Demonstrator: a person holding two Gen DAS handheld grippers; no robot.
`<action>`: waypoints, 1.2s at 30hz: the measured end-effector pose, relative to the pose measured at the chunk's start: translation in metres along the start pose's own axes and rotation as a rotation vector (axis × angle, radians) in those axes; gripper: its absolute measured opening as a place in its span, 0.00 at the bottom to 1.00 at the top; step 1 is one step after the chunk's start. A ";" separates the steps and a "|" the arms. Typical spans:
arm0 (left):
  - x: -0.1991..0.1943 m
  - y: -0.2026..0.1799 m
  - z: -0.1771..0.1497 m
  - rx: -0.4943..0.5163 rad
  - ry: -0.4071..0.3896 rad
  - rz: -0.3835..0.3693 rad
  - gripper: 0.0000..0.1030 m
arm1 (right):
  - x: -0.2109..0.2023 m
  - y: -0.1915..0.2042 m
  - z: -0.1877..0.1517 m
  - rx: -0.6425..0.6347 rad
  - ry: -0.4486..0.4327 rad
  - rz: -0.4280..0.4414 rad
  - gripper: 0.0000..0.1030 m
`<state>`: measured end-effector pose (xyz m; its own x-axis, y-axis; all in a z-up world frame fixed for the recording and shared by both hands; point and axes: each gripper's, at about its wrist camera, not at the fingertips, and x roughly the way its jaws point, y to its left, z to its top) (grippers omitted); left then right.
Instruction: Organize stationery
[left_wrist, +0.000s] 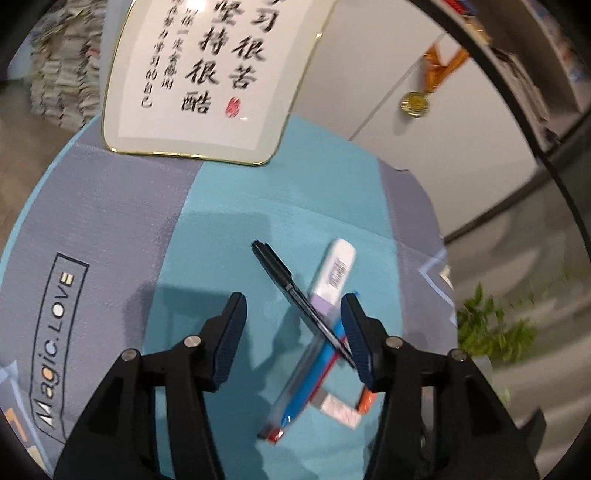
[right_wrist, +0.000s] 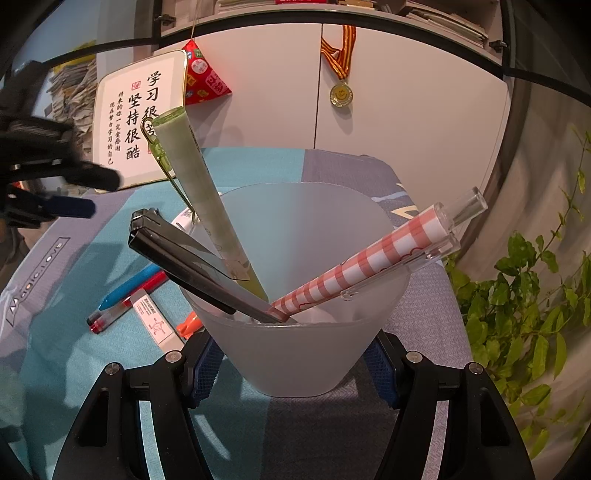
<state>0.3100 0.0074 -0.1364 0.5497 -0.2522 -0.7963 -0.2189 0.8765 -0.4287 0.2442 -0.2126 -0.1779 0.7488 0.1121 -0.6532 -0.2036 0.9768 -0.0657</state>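
In the left wrist view my left gripper (left_wrist: 293, 325) hangs open over a pile of stationery on the blue cloth. A black pen (left_wrist: 280, 275) lies slantwise across a white and purple stick (left_wrist: 338, 267), its lower end beside the right finger's pad, with no pad pressing on it. Below them lie a blue pen (left_wrist: 314, 373), a red pen (left_wrist: 275, 434), a white eraser (left_wrist: 341, 408) and an orange item (left_wrist: 365, 400). My right gripper (right_wrist: 295, 362) is shut on a frosted cup (right_wrist: 306, 343) that holds a green pen (right_wrist: 199, 192), a black pen (right_wrist: 192, 266) and a red-checked pen (right_wrist: 373, 258).
A framed calligraphy board (left_wrist: 207, 74) leans at the back of the cloth-covered table (left_wrist: 110, 221). White cupboard doors with a hanging medal (right_wrist: 340, 94) stand behind it. A leafy plant (right_wrist: 528, 295) stands off the table's right edge. Stacked papers (left_wrist: 66, 62) are at the far left.
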 end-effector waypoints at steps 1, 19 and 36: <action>0.006 0.000 0.003 -0.018 0.013 0.011 0.50 | 0.000 0.000 0.000 0.001 0.000 0.001 0.68; 0.050 0.003 0.031 -0.023 0.042 0.126 0.07 | -0.001 0.001 -0.001 -0.003 0.000 0.017 0.67; -0.114 -0.044 -0.015 0.162 -0.274 -0.178 0.06 | -0.001 0.004 0.000 -0.018 -0.002 0.003 0.67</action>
<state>0.2448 -0.0087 -0.0326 0.7680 -0.3071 -0.5620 0.0183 0.8877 -0.4600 0.2424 -0.2094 -0.1773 0.7495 0.1159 -0.6518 -0.2175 0.9730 -0.0771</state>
